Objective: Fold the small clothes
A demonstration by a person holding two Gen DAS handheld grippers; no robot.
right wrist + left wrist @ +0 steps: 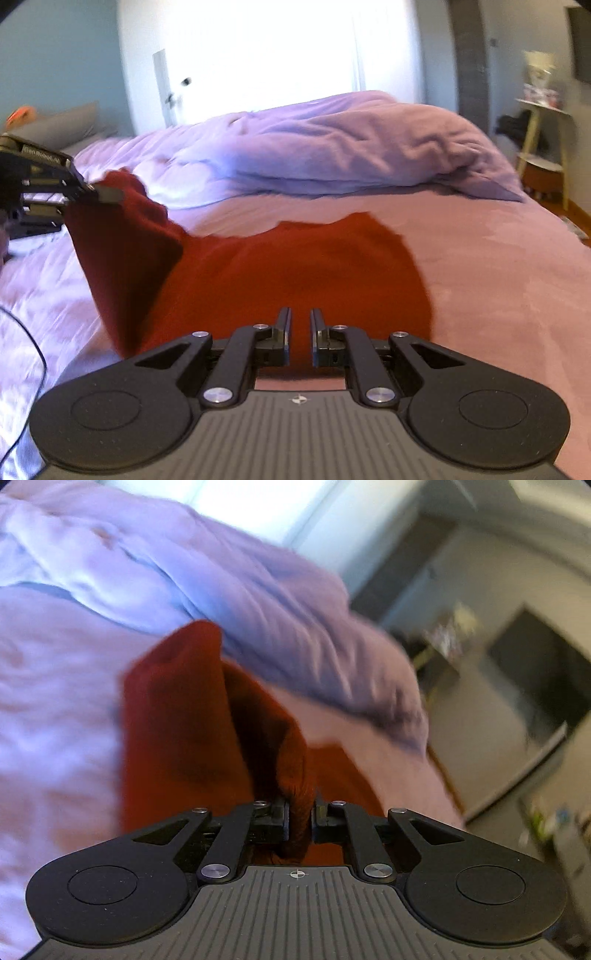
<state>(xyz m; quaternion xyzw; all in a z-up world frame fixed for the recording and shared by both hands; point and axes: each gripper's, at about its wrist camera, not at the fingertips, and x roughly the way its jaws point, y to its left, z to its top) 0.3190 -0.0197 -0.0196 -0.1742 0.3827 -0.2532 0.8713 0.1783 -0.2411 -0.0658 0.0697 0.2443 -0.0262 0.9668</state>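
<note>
left gripper (300, 814): pinching a bunched edge of the red garment (295, 273) | right gripper (300, 338): nearly pressed together, apparently pinching the garment's near edge | pink bed (498, 266) beneath

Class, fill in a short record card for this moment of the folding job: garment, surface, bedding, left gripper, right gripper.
garment: red cloth garment, one corner lifted, the rest lying flat
surface: pink bed sheet
bedding: lilac duvet, bunched up behind the garment
left gripper: shut on a bunched fold of the garment
right gripper: jaws nearly together at the garment's near edge; grip not clearly visible
</note>
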